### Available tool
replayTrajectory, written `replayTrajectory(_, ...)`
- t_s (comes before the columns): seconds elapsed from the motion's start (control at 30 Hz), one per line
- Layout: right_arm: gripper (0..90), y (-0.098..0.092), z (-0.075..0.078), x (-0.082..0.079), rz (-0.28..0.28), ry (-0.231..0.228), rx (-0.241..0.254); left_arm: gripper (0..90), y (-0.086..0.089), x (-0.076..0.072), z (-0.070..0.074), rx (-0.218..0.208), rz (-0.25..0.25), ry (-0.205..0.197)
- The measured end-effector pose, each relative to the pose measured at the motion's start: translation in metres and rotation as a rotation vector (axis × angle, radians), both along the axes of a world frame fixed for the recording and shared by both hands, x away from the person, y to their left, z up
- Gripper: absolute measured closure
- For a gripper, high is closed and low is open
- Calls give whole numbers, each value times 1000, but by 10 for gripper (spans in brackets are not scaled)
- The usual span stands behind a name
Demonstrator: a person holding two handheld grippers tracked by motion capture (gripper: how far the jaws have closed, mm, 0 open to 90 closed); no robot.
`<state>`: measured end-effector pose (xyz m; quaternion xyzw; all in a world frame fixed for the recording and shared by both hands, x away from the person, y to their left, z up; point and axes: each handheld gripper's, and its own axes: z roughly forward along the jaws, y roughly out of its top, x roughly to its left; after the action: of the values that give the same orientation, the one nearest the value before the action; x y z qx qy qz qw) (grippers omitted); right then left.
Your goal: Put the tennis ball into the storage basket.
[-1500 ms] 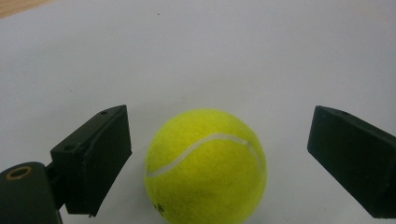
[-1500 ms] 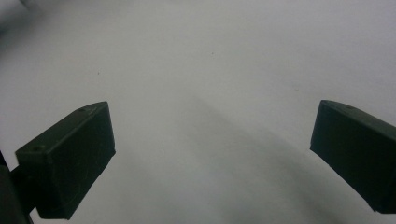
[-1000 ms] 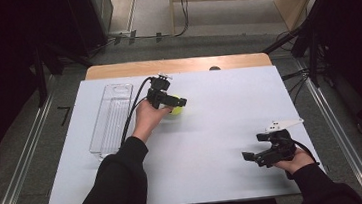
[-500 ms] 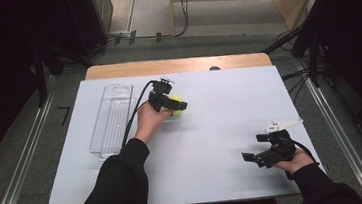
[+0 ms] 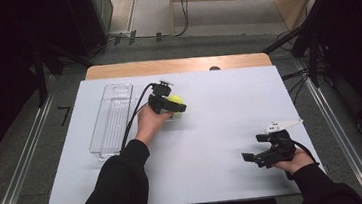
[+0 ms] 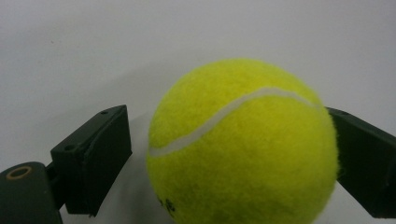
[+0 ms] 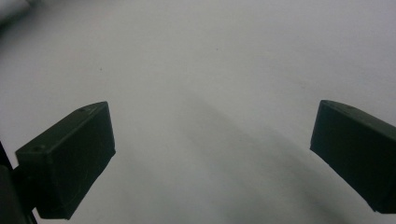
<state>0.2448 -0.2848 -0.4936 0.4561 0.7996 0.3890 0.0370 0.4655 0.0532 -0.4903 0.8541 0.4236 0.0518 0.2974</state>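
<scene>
The desk (image 5: pixel 213 144) carries a white sheet that gives a plain, level working surface. At its left side lies a clear plastic tray (image 5: pixel 112 119), long and narrow, set lengthwise and well apart from the right hand; it is probably the receptacle for the ball.

The left gripper (image 5: pixel 178 106) sits just right of the tray's far end, with its jaws astride the tennis ball (image 6: pixel 243 144). In the left gripper view the right jaw lies against the ball, while a narrow gap shows between the left jaw and the felt. The jaws therefore stand apart and bracket the ball without clamping it. The ball appears to rest on the sheet.

The right gripper (image 5: pixel 255 159) rests at the near right of the desk, parked clear of the work. Its jaws stand wide apart over bare sheet, with nothing between them.
</scene>
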Motion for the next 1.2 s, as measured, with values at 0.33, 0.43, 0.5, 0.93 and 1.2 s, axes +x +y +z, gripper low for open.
replayTrajectory(0.33,0,0,0,0,-2,2,2,102,0,-3,-4,24,2,-31)
replayTrajectory(0.43,0,0,0,0,-4,3,1,155,-1,-4,-4,16,-1,-33)
replayTrajectory(0.5,0,0,0,0,-5,4,1,209,-3,-6,-3,17,-27,-45)
replayTrajectory(0.93,0,0,-1,0,-3,4,-1,267,-4,-7,-2,10,-29,-36)
replayTrajectory(1.2,0,0,0,0,1,1,0,267,-3,-7,1,-8,-40,-11)
